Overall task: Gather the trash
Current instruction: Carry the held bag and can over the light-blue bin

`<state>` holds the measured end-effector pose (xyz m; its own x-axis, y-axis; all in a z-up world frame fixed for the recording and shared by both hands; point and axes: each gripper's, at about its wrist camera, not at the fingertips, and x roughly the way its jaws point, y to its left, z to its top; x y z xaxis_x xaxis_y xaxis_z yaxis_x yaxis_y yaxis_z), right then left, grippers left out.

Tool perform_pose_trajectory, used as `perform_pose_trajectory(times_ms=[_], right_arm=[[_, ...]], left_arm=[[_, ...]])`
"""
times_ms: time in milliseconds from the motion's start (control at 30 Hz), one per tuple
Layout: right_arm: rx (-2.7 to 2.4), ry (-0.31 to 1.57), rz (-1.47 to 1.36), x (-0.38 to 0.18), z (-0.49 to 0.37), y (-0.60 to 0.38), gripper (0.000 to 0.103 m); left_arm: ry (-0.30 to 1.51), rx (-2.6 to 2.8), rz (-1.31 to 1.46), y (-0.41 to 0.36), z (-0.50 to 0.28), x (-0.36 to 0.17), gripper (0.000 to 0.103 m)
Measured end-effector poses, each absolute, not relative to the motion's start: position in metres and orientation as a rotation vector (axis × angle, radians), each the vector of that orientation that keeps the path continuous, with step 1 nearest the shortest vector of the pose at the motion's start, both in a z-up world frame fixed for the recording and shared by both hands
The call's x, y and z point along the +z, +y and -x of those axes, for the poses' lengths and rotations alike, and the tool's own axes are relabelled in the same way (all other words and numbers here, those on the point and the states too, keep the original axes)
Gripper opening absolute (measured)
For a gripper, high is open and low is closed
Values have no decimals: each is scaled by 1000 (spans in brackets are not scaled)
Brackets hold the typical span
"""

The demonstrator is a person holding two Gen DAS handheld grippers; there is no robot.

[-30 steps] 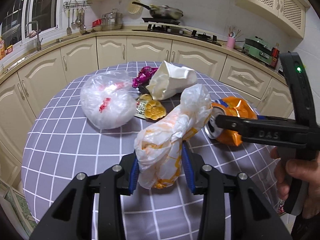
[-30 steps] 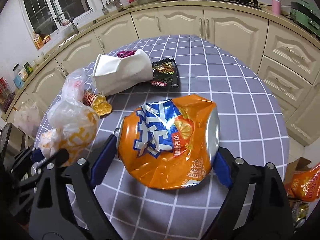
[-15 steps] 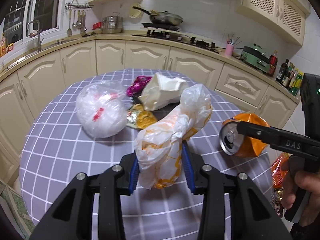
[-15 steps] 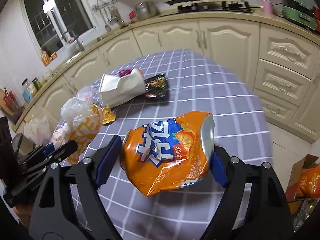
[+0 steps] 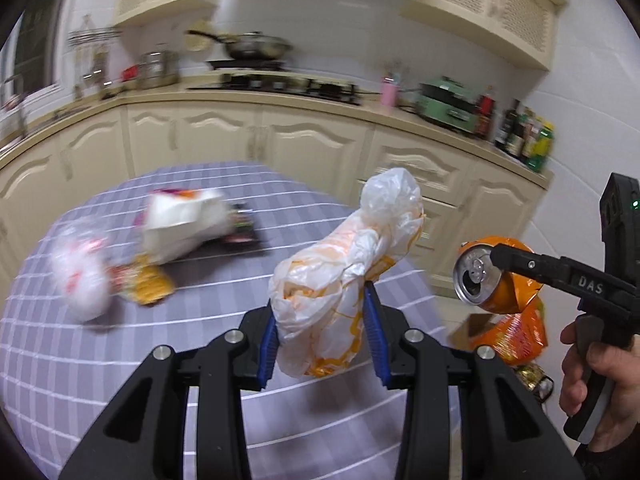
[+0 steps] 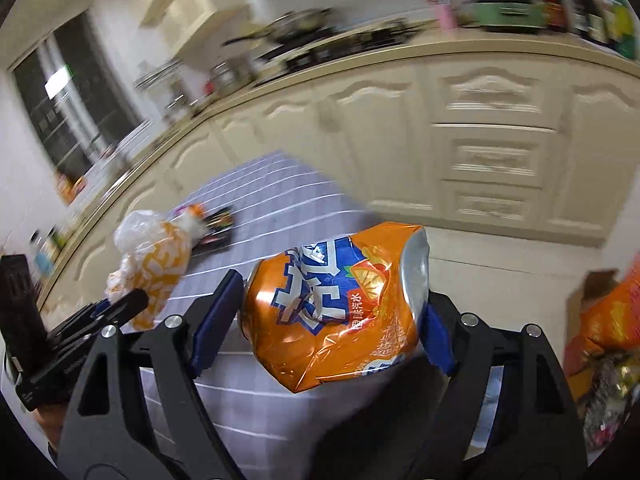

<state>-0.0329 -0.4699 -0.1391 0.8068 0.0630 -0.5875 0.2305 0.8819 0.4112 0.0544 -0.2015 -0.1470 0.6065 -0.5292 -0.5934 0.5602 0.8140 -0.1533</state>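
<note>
Left tool (image 5: 323,322) clamps a crumpled bag (image 5: 344,276) over the tabletop (image 5: 120,352) edge; right tool (image 6: 332,320), jaws wide, grips a crushed can (image 6: 336,308) beyond it.

A home kitchen: cream cabinets (image 5: 312,148) curve under a counter (image 5: 280,98) with a gas hob (image 5: 280,84), a wok (image 5: 256,50), bottles (image 5: 524,136), and a checked table (image 5: 120,360).

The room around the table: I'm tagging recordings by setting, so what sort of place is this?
A home kitchen, most likely. A pan sits on a gas hob, cream cabinets run under a curved countertop, and bottles stand at its end.
</note>
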Motion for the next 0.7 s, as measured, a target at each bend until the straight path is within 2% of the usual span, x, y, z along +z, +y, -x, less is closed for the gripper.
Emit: perform_pose_trajectory(times_ms=[133, 267, 467, 700], right_arm=[[-236, 638, -571, -162, 74, -530, 79], [-367, 687, -674, -208, 111, -585, 79], [-435, 786, -837, -291, 139, -631, 79], [-469, 883, -965, -370, 140, -650, 80]], left_arm=[[709, -747, -82, -266, -39, -158, 37], [775, -855, -138, -333, -19, -185, 37], [964, -946, -245, -433, 4, -263, 37], [1137, -940, -338, -492, 4, -342, 37]])
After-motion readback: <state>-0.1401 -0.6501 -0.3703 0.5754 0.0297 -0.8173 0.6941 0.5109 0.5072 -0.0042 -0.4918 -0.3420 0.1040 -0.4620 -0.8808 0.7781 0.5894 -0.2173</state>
